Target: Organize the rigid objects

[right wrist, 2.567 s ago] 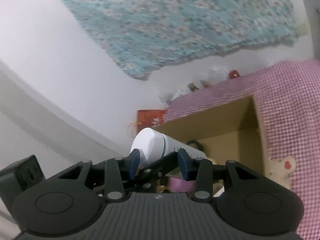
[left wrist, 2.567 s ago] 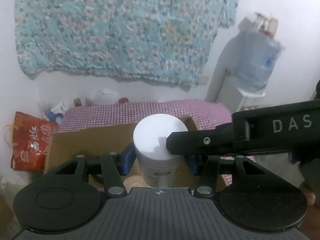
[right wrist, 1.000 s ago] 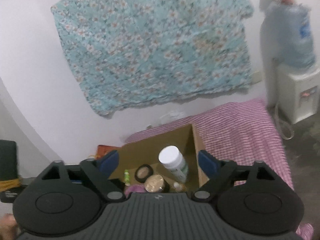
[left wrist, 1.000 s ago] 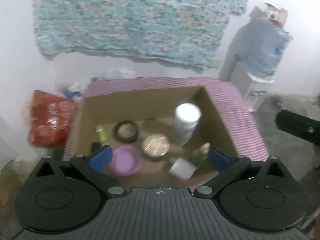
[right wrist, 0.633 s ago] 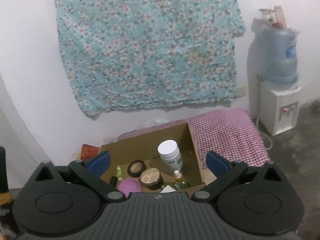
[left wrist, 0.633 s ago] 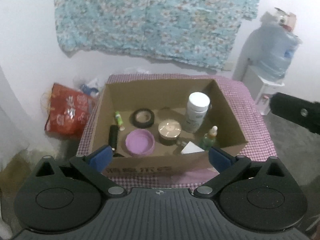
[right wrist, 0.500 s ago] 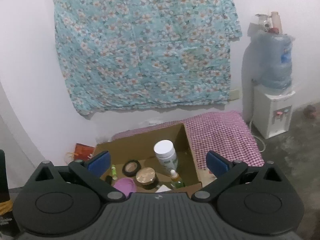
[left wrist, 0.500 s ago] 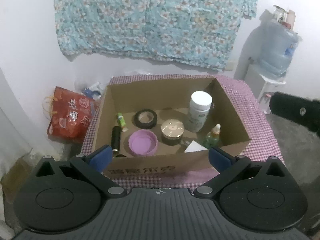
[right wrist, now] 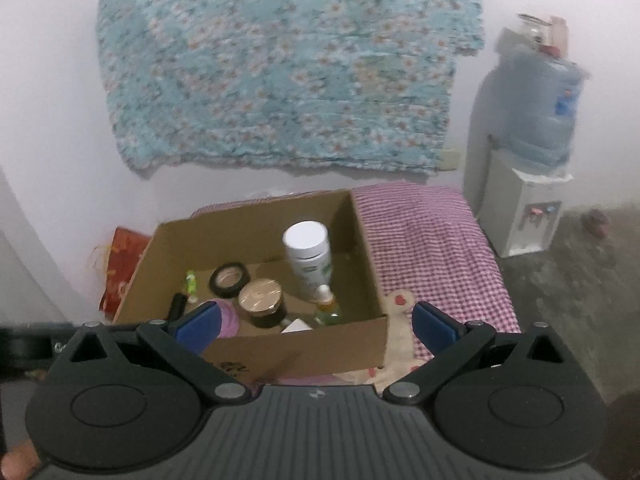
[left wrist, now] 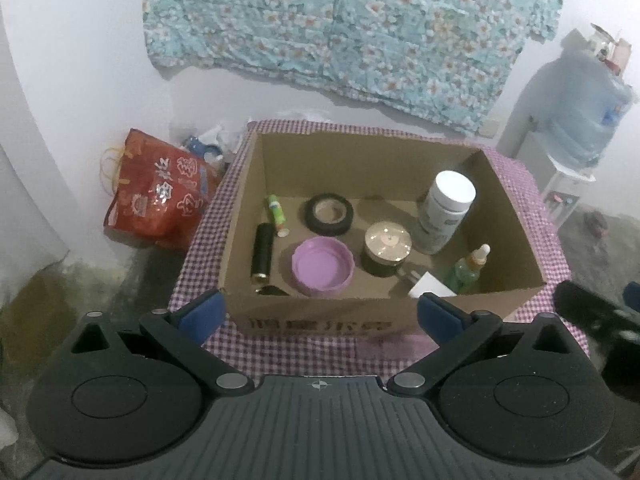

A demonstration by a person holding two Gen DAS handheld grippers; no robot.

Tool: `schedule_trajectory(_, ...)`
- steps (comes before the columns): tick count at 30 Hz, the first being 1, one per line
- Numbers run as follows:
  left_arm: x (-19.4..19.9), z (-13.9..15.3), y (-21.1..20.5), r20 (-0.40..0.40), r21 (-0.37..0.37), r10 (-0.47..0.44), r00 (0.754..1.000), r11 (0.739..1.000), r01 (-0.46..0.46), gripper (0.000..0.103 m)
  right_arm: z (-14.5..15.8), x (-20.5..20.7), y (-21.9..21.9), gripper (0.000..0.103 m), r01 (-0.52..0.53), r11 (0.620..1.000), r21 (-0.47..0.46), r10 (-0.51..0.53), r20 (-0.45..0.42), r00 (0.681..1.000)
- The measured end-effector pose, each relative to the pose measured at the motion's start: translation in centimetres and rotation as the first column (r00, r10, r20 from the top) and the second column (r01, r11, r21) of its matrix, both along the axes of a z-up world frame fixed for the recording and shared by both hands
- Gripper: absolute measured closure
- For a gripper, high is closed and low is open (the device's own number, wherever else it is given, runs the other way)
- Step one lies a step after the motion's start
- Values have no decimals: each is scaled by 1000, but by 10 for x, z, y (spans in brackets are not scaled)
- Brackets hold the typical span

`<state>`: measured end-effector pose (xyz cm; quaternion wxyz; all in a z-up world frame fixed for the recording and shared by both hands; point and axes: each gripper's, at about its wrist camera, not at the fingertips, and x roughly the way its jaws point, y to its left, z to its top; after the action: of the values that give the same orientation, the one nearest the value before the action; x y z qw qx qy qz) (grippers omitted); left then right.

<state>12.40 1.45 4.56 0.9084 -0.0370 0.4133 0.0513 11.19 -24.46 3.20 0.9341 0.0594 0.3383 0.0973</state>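
Note:
A cardboard box [left wrist: 516, 240] [right wrist: 360, 248] stands on a pink checked cloth [left wrist: 208, 240] [right wrist: 432, 240]. Inside it a white bottle [left wrist: 446, 208] [right wrist: 310, 260] stands upright at the right. Near it lie a black tape roll [left wrist: 329, 213] [right wrist: 229, 279], a gold-lidded jar [left wrist: 386, 246] [right wrist: 262, 302], a purple lid [left wrist: 322, 266], a green dropper bottle [left wrist: 470, 270] [right wrist: 326, 308], a black tube [left wrist: 262, 252] and a green stick [left wrist: 276, 210]. My left gripper [left wrist: 320, 312] is open with nothing in it, back from the box's front wall. My right gripper [right wrist: 316, 320] is open and empty too, before the box's front right corner.
A red printed bag [left wrist: 160, 196] and some clutter sit on the floor left of the box. A water dispenser [right wrist: 528, 152] stands at the right by the wall. A floral cloth [left wrist: 340, 20] hangs behind. The floor [right wrist: 580, 280] at the right is bare concrete.
Both grippers let go of the white bottle, which now stands in the box, and have drawn back from the box with jaws wide. The box looks smaller and farther off.

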Motion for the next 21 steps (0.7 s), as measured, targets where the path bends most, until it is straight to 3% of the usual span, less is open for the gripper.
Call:
schedule_trajectory(11, 2, 1, -2, 20, 22, -34, 999, 999, 34, 0, -6, 13, 15, 0, 6, 996, -84, -7, -18, 1000)
schedule_trajectory(21, 2, 0, -8, 17, 58, -46, 999, 997, 45, 0, -10, 14, 9, 0, 15, 995, -94, -18, -35, 999)
